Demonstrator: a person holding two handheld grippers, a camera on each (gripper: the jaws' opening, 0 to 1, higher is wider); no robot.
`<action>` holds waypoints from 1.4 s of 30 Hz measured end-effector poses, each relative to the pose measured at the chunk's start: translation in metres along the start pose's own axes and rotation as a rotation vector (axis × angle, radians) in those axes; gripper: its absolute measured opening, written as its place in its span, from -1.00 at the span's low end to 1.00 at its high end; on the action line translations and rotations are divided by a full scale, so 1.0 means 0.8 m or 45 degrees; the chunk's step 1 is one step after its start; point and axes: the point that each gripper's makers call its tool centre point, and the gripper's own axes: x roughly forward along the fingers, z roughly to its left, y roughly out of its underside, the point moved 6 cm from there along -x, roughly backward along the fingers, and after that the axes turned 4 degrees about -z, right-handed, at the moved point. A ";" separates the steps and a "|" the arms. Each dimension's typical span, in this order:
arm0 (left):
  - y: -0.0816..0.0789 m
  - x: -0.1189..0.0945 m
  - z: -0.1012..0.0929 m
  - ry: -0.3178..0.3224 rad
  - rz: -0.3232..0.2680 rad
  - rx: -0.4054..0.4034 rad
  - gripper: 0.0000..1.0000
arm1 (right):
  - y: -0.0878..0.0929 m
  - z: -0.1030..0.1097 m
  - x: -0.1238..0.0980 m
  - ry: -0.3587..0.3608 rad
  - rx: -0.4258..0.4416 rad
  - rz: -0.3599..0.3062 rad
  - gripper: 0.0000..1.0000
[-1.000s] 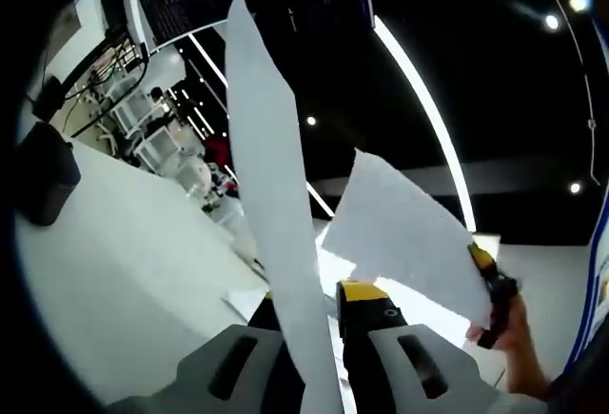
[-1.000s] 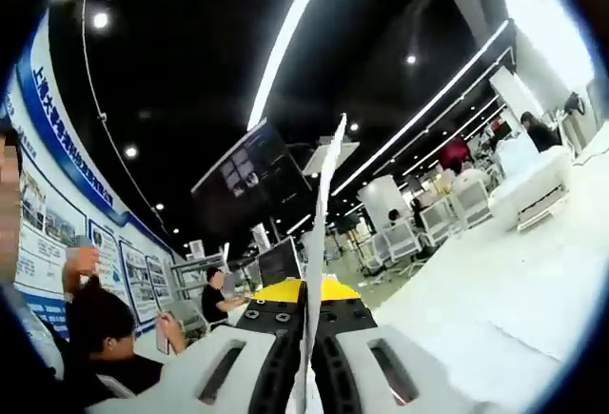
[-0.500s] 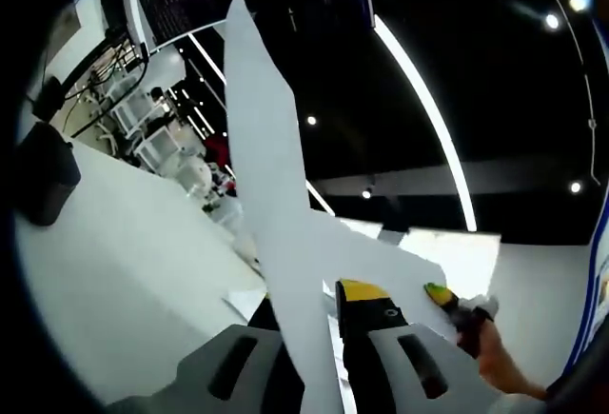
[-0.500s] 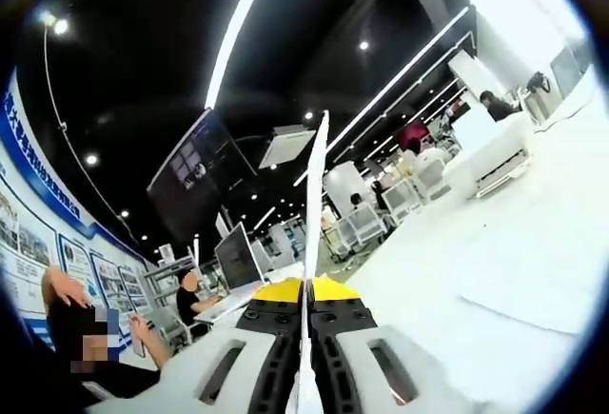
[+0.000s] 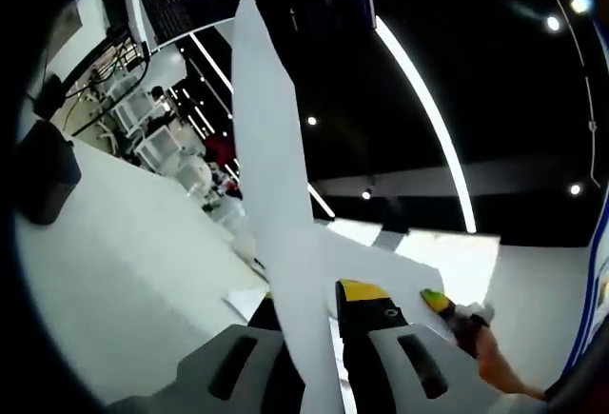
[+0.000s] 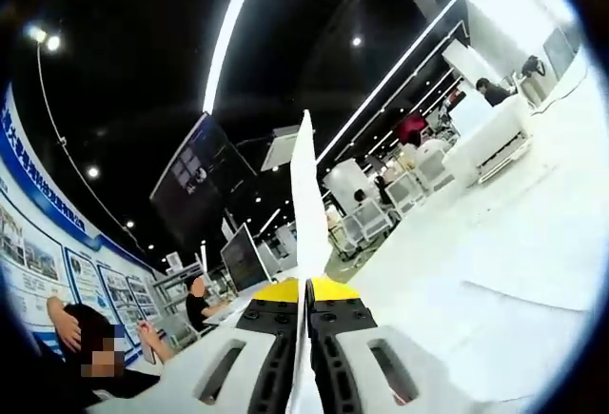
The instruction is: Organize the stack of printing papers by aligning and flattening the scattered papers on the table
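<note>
Claws L (image 5: 319,338) & R (image 6: 302,338) each pinch paper sheet (image 5: 271,195).

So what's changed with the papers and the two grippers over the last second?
The right gripper has dropped in the left gripper view, lowering its sheet from raised to low behind the left gripper's sheet. Both grippers stay clamped on their sheets, and more paper lies on the white table.

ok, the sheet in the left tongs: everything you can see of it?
The sheet is plain white, thin, paper by its look. It stands nearly on edge, rising from between the left tongs, which are shut on it, and tapers to a corner at the top. Lower right, it meets another white sheet that the right tongs hold.
</note>
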 end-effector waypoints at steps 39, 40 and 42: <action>-0.001 0.004 0.003 -0.001 -0.001 -0.019 -0.60 | 0.020 -0.018 0.010 -0.040 0.125 -0.011 -1.00; -0.001 0.004 0.002 -0.001 -0.002 -0.020 -0.60 | 0.020 -0.017 0.011 -0.045 0.135 -0.012 -1.00; -0.001 0.004 0.002 0.001 -0.002 -0.020 -0.59 | 0.020 -0.015 0.013 -0.055 0.152 -0.013 -1.00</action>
